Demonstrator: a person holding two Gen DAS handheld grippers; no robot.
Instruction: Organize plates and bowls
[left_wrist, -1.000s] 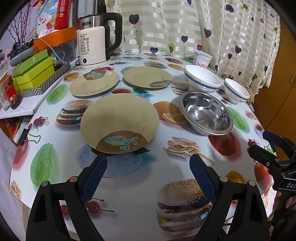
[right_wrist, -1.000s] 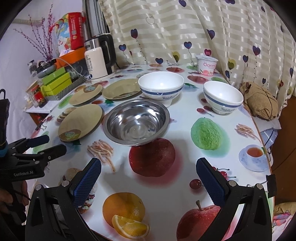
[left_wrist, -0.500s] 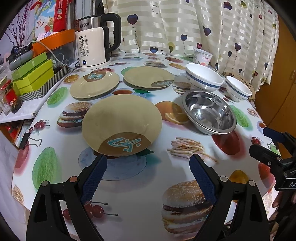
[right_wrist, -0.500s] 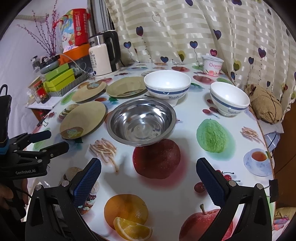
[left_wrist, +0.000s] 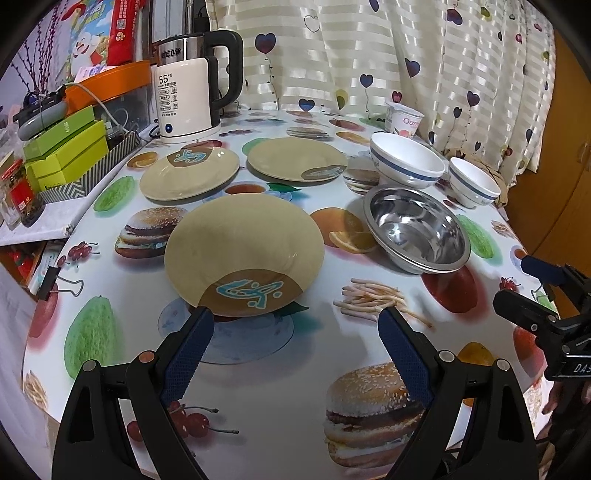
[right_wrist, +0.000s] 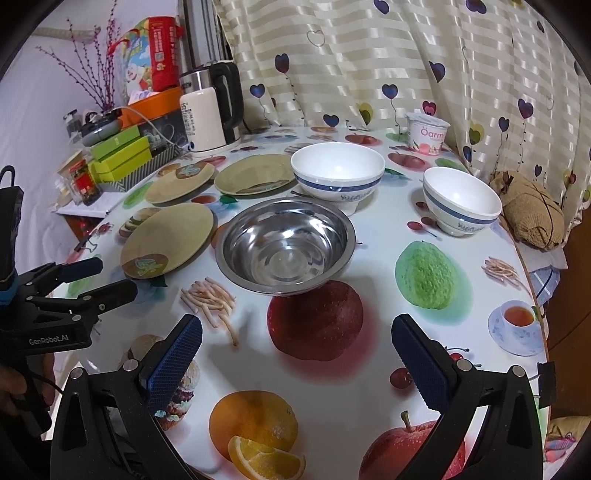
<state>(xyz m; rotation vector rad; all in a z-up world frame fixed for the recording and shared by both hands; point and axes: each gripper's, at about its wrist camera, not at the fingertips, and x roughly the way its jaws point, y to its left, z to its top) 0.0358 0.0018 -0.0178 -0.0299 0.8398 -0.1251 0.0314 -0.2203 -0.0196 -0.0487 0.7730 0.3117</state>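
On the counter (left_wrist: 258, 387), covered in a cloth printed with fruit and burgers, three tan plates lie apart from one another: the nearest plate (left_wrist: 243, 254) sits just ahead of the left tongs (left_wrist: 295, 332), and two more, the left far plate (left_wrist: 190, 175) and the right far plate (left_wrist: 297, 158), lie side by side behind it, before a white electric kettle (left_wrist: 186, 99). Right of the nearest plate stands a steel bowl (left_wrist: 415, 229), empty and upright, close to it but not touching. Behind the steel bowl is a large white bowl with a blue band (left_wrist: 406, 160), and to its right a smaller white bowl (left_wrist: 472, 182) of the same pattern. A yogurt cup (left_wrist: 404, 118) stands by the curtain. Both tongs are spread wide and grip nothing: the left tongs hover low with the left pad tip at the near rim of the nearest plate; the right tongs (right_wrist: 295, 354) hang over the counter in front of the steel bowl (right_wrist: 284, 245), well short of it. Green boxes (left_wrist: 66, 147) are stacked at the left edge
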